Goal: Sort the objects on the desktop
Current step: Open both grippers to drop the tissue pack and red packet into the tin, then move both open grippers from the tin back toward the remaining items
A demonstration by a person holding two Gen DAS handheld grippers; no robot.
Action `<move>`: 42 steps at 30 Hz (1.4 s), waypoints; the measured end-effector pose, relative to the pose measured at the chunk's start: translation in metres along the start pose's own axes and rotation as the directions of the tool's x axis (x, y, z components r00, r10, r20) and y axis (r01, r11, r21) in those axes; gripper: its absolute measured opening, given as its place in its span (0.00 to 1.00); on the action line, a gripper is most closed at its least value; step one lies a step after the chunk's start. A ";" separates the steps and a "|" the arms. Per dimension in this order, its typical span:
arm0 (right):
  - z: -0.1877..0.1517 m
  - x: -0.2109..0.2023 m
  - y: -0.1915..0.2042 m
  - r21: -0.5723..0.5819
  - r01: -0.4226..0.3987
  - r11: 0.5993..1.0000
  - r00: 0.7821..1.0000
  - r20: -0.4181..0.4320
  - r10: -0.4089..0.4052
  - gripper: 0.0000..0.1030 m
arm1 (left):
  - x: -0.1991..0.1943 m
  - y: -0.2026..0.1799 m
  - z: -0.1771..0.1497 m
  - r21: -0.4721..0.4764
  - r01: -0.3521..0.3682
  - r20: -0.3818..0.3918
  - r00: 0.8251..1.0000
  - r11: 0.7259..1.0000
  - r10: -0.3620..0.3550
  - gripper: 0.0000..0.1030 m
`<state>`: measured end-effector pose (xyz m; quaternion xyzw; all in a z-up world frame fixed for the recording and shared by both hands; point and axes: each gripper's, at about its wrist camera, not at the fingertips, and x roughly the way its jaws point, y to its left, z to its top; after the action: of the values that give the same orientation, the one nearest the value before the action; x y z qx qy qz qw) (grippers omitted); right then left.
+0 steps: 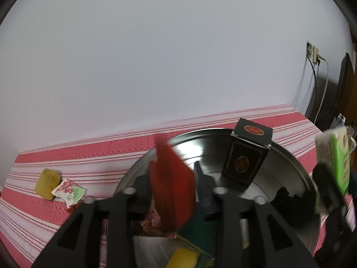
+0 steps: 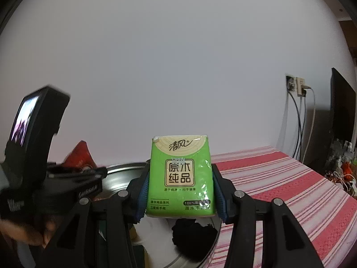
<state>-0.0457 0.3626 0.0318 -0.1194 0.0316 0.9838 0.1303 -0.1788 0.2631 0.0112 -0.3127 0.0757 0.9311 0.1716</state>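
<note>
Right gripper (image 2: pixel 180 192) is clamped on the green tissue pack (image 2: pixel 180 176): blue pads (image 2: pixel 142 192) press both its side faces. The pack stands upright, long axis vertical, dead centre of the right wrist frame. The round metal tin (image 2: pixel 125 167) sits below and left of it, rim crossing behind the pack's lower half. So the drop looks like forward, slightly left and down; the pack already overlaps the bowl on its right side.

Left gripper (image 1: pixel 174 192) has its jaws apart. The red sachet (image 1: pixel 171 189) sits between them, blurred and tilted, and I can't see the pads pressing it; it reads as released over the tin (image 1: pixel 290 156).

In the left wrist view the tin holds a black box (image 1: pixel 245 156) upright at upper right, plus packets at the bottom. A yellow packet (image 1: pixel 46 183) and a floral sachet (image 1: pixel 69 192) lie on the striped cloth (image 1: pixel 89 154), left of the tin, nearer the left hand.
</note>
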 end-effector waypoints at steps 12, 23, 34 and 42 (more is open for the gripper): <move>-0.009 -0.025 0.008 0.017 0.036 0.999 0.982 0.187 -0.038 0.94 | -0.032 0.003 -0.012 0.018 -0.095 0.104 0.990 0.995 0.093 0.99; -0.004 -0.042 0.014 0.039 0.067 0.997 0.949 0.307 -0.075 1.00 | -0.069 0.025 -0.035 -0.036 -0.123 0.186 0.974 0.992 0.127 0.99; -0.006 -0.056 0.013 0.064 0.055 0.996 0.945 0.318 -0.072 1.00 | -0.071 0.072 -0.059 -0.091 -0.207 0.225 0.949 0.974 0.222 0.99; -0.006 -0.076 0.011 0.064 0.076 0.995 0.929 0.358 -0.094 1.00 | -0.070 0.091 -0.072 -0.115 -0.237 0.207 0.944 0.965 0.257 0.99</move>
<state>0.0236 0.3323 0.0444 0.0649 0.0261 0.9813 0.1791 -0.1198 0.1416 -0.0001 -0.2029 0.0536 0.9766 0.0469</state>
